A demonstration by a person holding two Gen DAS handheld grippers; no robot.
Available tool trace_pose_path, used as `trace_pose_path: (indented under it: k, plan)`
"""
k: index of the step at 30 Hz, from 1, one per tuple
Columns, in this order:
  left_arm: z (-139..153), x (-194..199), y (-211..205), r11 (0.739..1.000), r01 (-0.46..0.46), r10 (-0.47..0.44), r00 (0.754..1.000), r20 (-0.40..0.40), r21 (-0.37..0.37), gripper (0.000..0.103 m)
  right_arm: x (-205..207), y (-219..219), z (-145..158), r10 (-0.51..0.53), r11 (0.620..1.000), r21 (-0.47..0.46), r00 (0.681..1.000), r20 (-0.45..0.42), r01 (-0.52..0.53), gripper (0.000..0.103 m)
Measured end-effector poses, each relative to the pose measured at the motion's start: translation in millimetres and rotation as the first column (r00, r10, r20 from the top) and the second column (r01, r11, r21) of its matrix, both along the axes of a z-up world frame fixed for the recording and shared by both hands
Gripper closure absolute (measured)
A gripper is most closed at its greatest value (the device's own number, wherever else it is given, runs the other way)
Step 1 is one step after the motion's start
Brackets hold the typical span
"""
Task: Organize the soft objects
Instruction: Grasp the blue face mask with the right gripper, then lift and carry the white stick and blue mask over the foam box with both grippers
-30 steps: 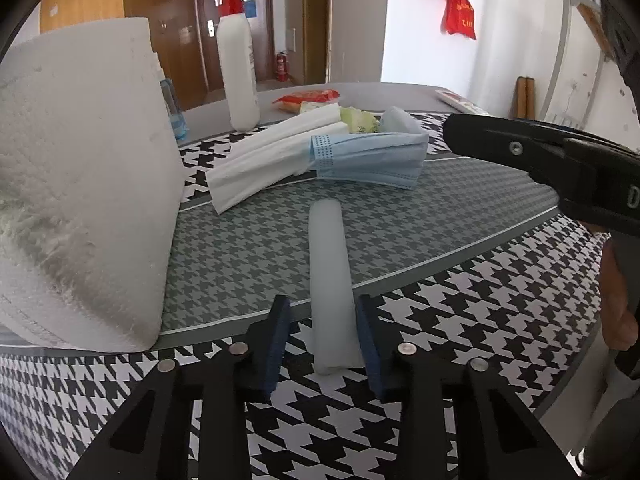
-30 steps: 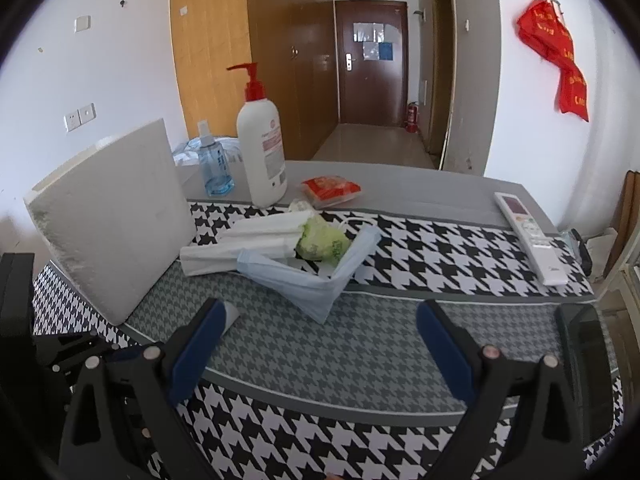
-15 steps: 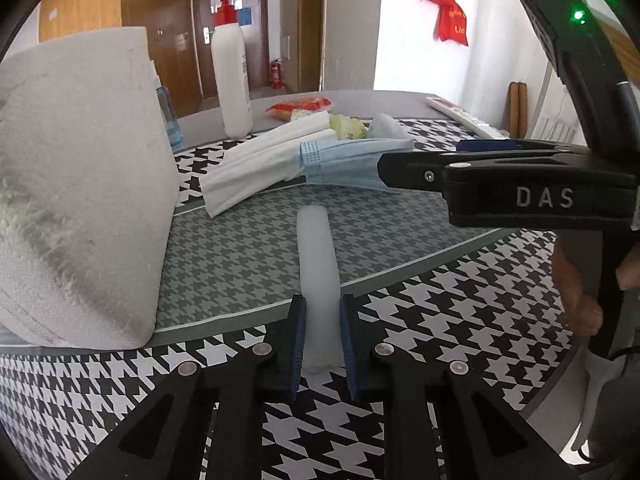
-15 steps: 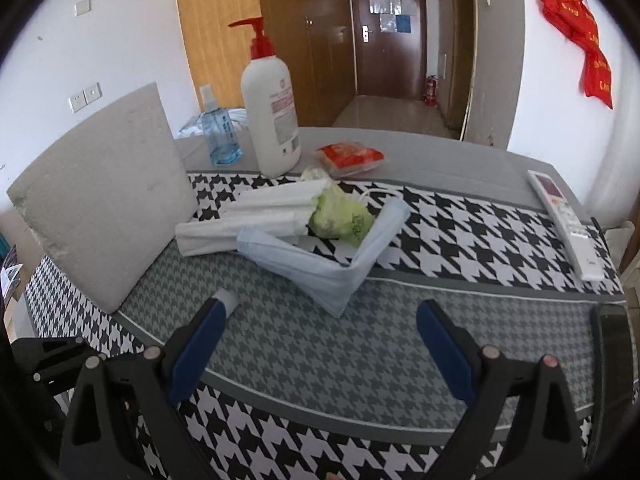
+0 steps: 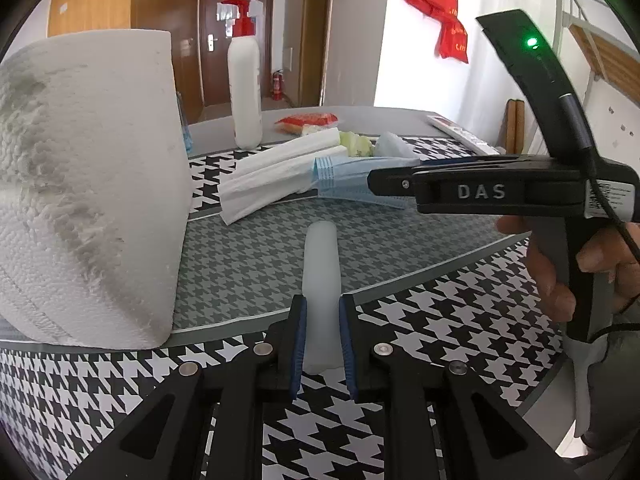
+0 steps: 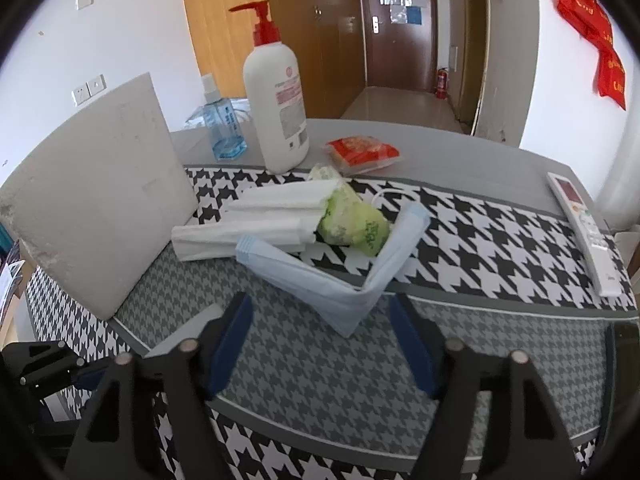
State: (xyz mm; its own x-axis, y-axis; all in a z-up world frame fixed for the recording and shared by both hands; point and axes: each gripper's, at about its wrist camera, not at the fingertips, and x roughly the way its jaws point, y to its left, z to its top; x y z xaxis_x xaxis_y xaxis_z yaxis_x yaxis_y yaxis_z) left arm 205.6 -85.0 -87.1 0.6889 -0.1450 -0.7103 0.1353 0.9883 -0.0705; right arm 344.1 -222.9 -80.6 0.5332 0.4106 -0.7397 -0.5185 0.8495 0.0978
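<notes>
A pale soft stick (image 5: pixel 321 264) lies on the houndstooth table runner (image 5: pixel 440 320), and my left gripper (image 5: pixel 322 344) is shut on its near end. Further back lie folded white tissues (image 5: pixel 280 168), a blue face mask (image 6: pixel 320 276) and a green crumpled wrapper (image 6: pixel 352 224). My right gripper (image 6: pixel 320 308) hovers just before the mask. Its jaws are closing, the mask's folded corner shows between them, and the pads do not touch it. From the left wrist view the right gripper (image 5: pixel 480 190) appears side-on, held by a hand (image 5: pixel 560 276).
A big white foam block (image 5: pixel 88 184) stands at the left, close to my left gripper. A pump bottle (image 6: pixel 276 108), a small blue bottle (image 6: pixel 224 128) and a red packet (image 6: pixel 362 152) sit at the back. A remote (image 6: pixel 580 220) lies at the right.
My left gripper's jaws closed onto the pale stick. The right gripper came forward and down toward the mask, and its jaws narrowed.
</notes>
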Motion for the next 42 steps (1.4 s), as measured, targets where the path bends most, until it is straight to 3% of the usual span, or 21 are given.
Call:
trace_pose_path:
  k: [4, 9, 11, 16, 42]
  plan:
    - [0.1, 0.0, 2.3, 1.0, 0.005, -0.005, 1.0, 0.003, -0.017, 0.086, 3.6, 1.0, -3.6, -0.002, 1.0, -0.002, 1.0, -0.021, 0.002, 0.049]
    - [1.7, -3.4, 3.4, 0.999, 0.014, -0.014, 1.0, 0.012, -0.03, 0.086, 6.3, 0.0, -8.5, -0.01, 1.0, -0.007, 0.999, -0.041, 0.01, 0.079]
    - [2.3, -4.2, 4.3, 0.999, 0.012, -0.012, 1.0, 0.016, -0.031, 0.086, 5.4, -0.7, -7.9, -0.015, 1.0, -0.014, 0.999, -0.032, 0.015, 0.083]
    - [5.1, -8.7, 6.4, 1.0, 0.01, -0.009, 1.0, 0.03, -0.027, 0.086, -0.1, -2.5, -2.2, -0.019, 0.999, -0.026, 1.0, 0.0, 0.019, 0.089]
    - [40.4, -54.7, 12.8, 1.0, 0.007, -0.008, 0.989, 0.149, 0.007, 0.086, -66.0, -41.1, 39.2, -0.113, 0.992, 0.072, 0.988, 0.102, 0.106, 0.089]
